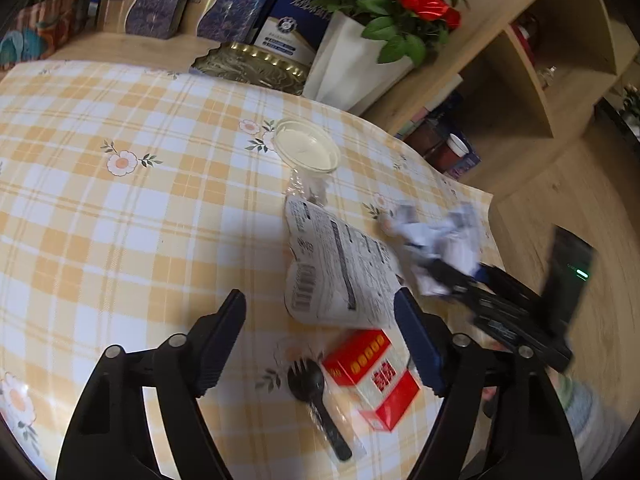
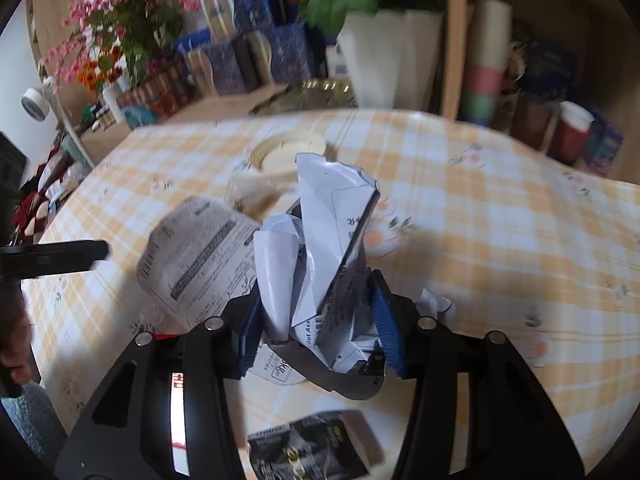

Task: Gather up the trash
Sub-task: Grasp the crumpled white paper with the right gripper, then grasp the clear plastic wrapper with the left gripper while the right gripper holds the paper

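Observation:
My right gripper [image 2: 316, 320] is shut on a crumpled white paper wad [image 2: 324, 248] and holds it above the checked tablecloth [image 2: 480, 216]; the wad also shows in the left wrist view [image 1: 440, 240]. My left gripper [image 1: 320, 336] is open and empty, hovering over a white printed food pouch [image 1: 340, 272], a red and white carton [image 1: 372, 376] and a black plastic spork [image 1: 316, 400] in clear wrap. A clear plastic cup with a white lid [image 1: 308, 148] lies beyond the pouch. A black printed packet [image 2: 312, 448] lies under the right gripper.
A white vase of red roses [image 1: 360, 64] and a gold tray [image 1: 256, 64] stand at the table's far edge, with blue boxes [image 1: 188, 4] behind. Wooden shelves [image 1: 540, 80] with cups are at the right. The table's right edge drops to a wooden floor [image 1: 560, 200].

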The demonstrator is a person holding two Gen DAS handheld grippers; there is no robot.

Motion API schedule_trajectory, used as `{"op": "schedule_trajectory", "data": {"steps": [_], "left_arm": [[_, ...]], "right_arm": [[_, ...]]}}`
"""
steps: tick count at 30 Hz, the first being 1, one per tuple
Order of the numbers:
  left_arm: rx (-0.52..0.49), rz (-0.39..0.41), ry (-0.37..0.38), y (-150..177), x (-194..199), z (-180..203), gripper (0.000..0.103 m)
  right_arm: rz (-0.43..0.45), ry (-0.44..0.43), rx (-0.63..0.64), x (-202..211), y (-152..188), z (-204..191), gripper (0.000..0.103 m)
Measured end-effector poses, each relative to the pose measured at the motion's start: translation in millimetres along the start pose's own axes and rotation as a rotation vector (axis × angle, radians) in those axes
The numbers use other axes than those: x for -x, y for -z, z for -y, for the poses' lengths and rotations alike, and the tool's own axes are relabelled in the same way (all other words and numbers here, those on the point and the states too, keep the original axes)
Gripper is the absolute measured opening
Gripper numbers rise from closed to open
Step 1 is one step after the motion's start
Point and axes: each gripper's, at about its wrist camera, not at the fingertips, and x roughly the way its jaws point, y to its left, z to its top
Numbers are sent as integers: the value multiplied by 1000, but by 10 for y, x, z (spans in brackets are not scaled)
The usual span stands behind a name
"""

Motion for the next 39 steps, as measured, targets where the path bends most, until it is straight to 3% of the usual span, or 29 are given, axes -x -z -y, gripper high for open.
{"op": "schedule_trajectory", "data": {"steps": [3,8,13,15,16,21,27,33,39], "left_arm": [[57,-34,37,-85,-153,-73,73],[162,-86,99,-207,-453,-209,58],[302,-140,174,-261,-726,-395,54],[320,-163,194,-252,-796,-417,44],[309,-175,197,-247,-816,-399,32],[275,-191,234,-206,-707,-288,27],[170,-75,200,-281,-216,-28,25],[-2,62,75,-218,447,360,24],[-88,129,-9,74,983,548,24]], "right_arm": [[44,-3,-37,216,6,68,49],[85,-14,-104,486,120,208,49],[93,13,-145,588,276,346,49],[93,7,-181,605,313,414,49],[95,8,-198,614,331,448,49],[99,14,-211,689,406,473,49],[135,31,-205,922,470,410,49],[135,39,-185,1106,571,280,49],[127,41,-159,1292,764,61,49]]}}
